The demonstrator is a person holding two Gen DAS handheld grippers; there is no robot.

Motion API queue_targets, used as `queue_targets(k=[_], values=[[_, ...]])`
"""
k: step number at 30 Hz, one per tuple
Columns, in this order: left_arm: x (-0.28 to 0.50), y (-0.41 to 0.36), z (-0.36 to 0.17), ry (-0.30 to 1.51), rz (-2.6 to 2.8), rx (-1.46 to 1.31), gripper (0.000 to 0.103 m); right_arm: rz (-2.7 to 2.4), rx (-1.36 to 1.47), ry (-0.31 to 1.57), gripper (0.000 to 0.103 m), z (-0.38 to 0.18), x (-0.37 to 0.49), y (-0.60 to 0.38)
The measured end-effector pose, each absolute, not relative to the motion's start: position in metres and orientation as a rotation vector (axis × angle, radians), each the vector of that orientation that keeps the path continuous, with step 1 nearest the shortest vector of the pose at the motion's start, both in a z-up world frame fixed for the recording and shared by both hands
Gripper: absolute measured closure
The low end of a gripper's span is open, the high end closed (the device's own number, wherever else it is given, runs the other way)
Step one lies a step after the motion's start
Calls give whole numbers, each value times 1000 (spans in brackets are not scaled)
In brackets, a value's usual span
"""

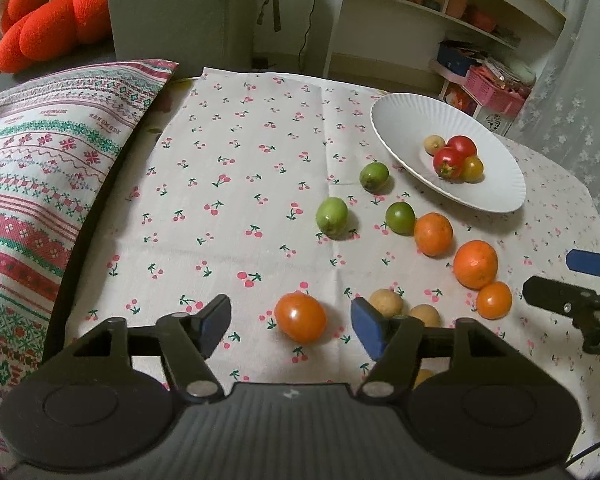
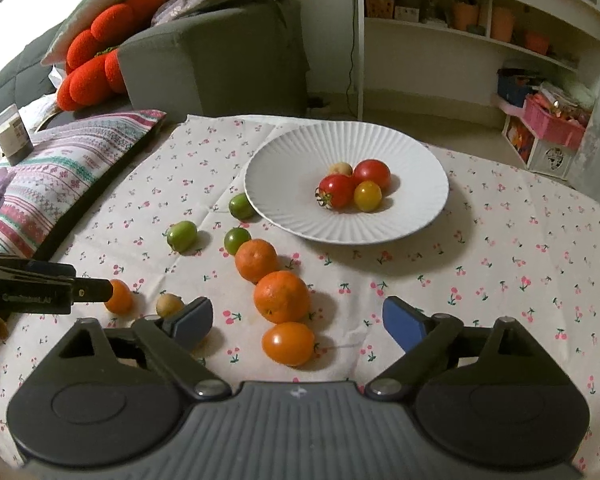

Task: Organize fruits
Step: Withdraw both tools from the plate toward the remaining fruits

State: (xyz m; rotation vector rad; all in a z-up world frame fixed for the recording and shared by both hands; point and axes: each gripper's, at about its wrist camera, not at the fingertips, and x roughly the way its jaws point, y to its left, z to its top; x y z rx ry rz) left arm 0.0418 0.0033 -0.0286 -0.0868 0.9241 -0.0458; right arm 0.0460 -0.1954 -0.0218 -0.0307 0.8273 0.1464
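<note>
Left claw [image 1: 290, 322]: released, pads apart, nothing pinched; an orange tomato [image 1: 300, 323] sits on the cloth in the gap, touching neither pad as far as the left wrist view shows.
Right claw [image 2: 298, 320]: released and spread wide; a second orange tomato [image 2: 288, 343] lies between its pads, clear of both.
Step in hand: judged as the approach to a pick, each claw lined up over its own tomato, neither grip made.
Next move calls for: lowering until the pads flank the fruit, a soft squeeze since the skin is smooth and round, then a carry toward 12 o'clock to the white plate [image 2: 284, 168].
Mandarins: two, [image 2: 282, 296] and [image 2: 256, 260], just past the right claw at 12 o'clock, running toward the plate.
Green fruits: three, [image 2: 237, 240], [image 2: 182, 235] and [image 2: 241, 206], at about 11 o'clock, the last beside the plate rim.
Small tan fruits: two in the left wrist view, [image 1: 386, 303] and [image 1: 424, 315], beside the left claw at 2 o'clock.
On the plate: two red tomatoes [image 2: 372, 174], [image 2: 336, 190], one yellow tomato [image 2: 367, 196], one tan fruit [image 2: 340, 168].
Worktop [image 2: 500, 280]: covered by a cherry-print cloth.
</note>
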Motion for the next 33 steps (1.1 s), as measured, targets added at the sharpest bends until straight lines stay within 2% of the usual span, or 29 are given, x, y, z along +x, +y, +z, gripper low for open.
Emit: queue_targets(k=[3, 8, 10, 12, 17, 26, 29, 33], values=[[41, 2, -29, 920, -41, -76, 30, 154, -38, 840, 9, -26, 47, -193], [44, 0, -32, 926, -37, -64, 27, 143, -51, 852, 6, -31, 48, -190], [45, 0, -33, 927, -22, -58, 21, 135, -50, 861, 6, -33, 50, -190], [46, 1, -35, 932, -14, -59, 20, 130, -53, 866, 6, -35, 51, -189], [49, 1, -40, 952, -21, -67, 20, 121, -44, 884, 7, -43, 55, -186], [52, 1, -44, 958, -26, -74, 21, 126, -23, 909, 24, -52, 60, -183], [53, 1, -46, 966, -28, -80, 26, 123, -23, 908, 26, -53, 61, -182], [54, 3, -48, 974, -31, -86, 40, 121, -27, 914, 31, -56, 62, -180]])
